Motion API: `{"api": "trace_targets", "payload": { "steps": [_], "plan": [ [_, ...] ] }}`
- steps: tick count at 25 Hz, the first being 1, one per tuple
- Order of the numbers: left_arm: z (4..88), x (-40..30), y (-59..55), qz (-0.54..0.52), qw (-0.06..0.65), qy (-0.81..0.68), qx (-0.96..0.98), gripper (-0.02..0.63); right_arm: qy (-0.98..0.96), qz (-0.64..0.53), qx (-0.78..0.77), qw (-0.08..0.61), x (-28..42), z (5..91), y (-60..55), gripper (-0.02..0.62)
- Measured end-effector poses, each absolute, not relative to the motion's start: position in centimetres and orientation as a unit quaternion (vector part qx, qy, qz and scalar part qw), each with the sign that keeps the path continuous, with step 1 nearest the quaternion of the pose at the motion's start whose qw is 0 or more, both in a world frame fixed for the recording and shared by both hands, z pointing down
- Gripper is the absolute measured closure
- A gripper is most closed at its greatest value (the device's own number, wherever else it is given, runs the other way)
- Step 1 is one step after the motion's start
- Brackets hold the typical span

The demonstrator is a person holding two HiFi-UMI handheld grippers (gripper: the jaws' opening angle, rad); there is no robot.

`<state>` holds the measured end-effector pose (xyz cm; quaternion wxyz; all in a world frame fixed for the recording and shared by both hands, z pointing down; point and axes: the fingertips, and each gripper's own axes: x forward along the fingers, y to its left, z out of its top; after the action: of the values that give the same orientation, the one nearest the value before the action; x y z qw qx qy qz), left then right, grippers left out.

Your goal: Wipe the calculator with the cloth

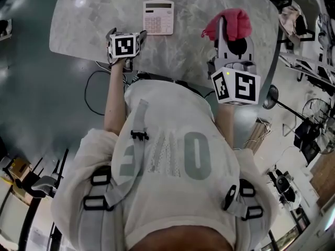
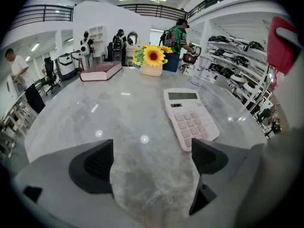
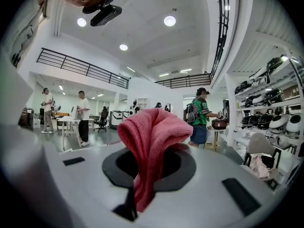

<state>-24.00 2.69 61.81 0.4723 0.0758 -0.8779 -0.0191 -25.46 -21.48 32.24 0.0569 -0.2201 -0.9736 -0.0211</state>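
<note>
A pale pink calculator [image 1: 158,17] lies face up on the grey marble table [image 1: 94,20], also seen as the calculator [image 2: 190,118] in the left gripper view just ahead of the right jaw. My left gripper [image 2: 152,163] hovers low over the table beside it, open and empty; in the head view the left gripper [image 1: 124,45] sits below-left of the calculator. My right gripper [image 3: 142,194] is shut on a pink-red cloth [image 3: 151,141], tilted upward. In the head view the cloth [image 1: 231,24] bunches at the tip of the right gripper [image 1: 230,41], right of the calculator.
A maroon book [image 2: 100,71] and a vase of sunflowers [image 2: 152,60] stand at the table's far side. People [image 3: 201,115] and shelves of gear fill the hall behind. Stands and cables [image 1: 293,114] crowd the floor at the right.
</note>
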Motion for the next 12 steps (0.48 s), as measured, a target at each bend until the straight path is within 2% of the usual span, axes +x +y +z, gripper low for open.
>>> {"api": "trace_targets", "payload": {
  "steps": [12],
  "plan": [
    [63.3,-23.3,2.7,-0.032,0.523,-0.848,0.079,0.109,-0.974,-0.042,-0.209,0.080,-24.7,33.0,-21.5,0.538]
  ]
}}
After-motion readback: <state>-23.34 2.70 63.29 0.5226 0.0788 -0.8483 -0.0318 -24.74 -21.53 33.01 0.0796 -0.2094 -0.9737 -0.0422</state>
